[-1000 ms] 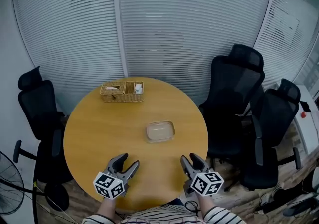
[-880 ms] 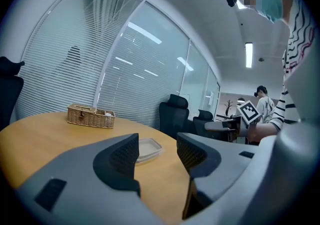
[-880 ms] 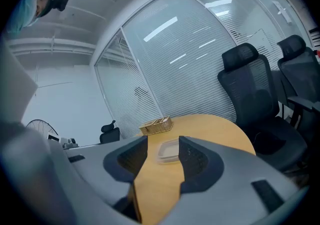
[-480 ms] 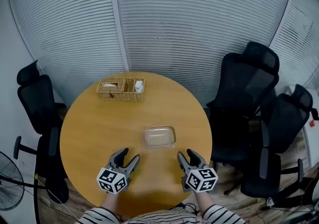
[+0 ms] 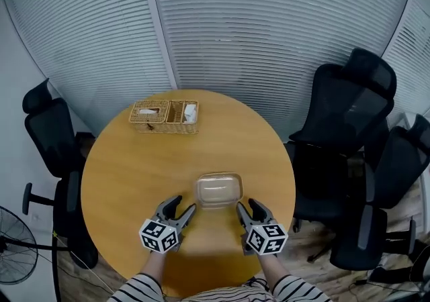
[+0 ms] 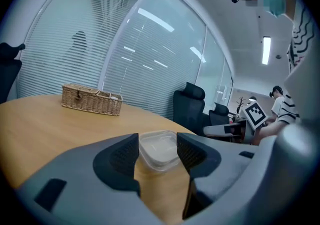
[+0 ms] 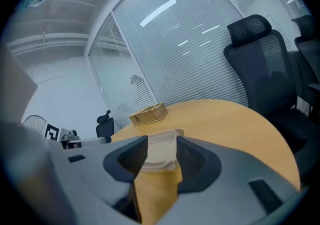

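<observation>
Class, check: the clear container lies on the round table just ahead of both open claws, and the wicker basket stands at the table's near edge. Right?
No: the head view shows the wicker basket at the far edge of the round table. The rest holds: the clear container lies just ahead of the open left claw and right claw.

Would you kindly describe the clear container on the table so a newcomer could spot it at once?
Start at the round wooden table among black office chairs. Near its front edge, just ahead of the left gripper and right gripper, lies a shallow clear plastic container. Unlike the brown wicker basket at the far edge, it is transparent, low and rounded-rectangular.
</observation>
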A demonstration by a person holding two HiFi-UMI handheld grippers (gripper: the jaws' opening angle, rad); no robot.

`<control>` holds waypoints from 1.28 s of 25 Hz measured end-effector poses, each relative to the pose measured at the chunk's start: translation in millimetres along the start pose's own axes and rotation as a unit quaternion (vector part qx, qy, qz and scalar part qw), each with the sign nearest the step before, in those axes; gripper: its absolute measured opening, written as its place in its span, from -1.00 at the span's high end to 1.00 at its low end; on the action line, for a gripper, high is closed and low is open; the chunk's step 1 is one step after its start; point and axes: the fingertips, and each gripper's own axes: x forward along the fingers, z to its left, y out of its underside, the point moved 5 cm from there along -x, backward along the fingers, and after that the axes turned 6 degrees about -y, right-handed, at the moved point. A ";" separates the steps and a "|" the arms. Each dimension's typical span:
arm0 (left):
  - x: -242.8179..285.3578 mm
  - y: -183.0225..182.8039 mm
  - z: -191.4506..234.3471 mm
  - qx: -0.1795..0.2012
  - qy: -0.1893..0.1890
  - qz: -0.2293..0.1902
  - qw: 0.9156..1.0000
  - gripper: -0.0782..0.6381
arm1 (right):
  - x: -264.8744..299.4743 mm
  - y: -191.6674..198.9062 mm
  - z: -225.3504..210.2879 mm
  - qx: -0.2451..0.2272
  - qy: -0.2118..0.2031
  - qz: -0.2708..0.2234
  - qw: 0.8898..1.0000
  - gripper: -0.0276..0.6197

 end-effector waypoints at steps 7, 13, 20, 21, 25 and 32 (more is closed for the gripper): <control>33.9 23.5 22.3 -0.070 0.001 0.029 0.997 0.14 | 33.1 8.6 -6.5 -0.008 -0.009 0.017 1.000 0.33; 47.6 37.2 34.9 -0.114 0.005 0.045 0.993 0.10 | 54.8 12.6 -14.2 -0.017 -0.006 0.029 0.999 0.33; 61.1 42.9 34.0 -0.132 0.015 0.057 0.989 0.08 | 64.8 18.8 -18.3 -0.015 0.002 0.038 0.999 0.33; 63.1 42.7 33.1 -0.134 0.018 0.057 0.989 0.08 | 65.7 18.9 -18.3 -0.015 0.002 0.038 0.999 0.33; 69.6 39.4 26.2 -0.138 0.036 0.054 0.988 0.09 | 69.2 17.4 -18.0 -0.010 0.003 0.039 0.999 0.33; 66.5 36.4 20.2 -0.144 0.043 0.048 0.987 0.09 | 66.8 18.7 -15.6 0.006 0.006 0.033 0.999 0.33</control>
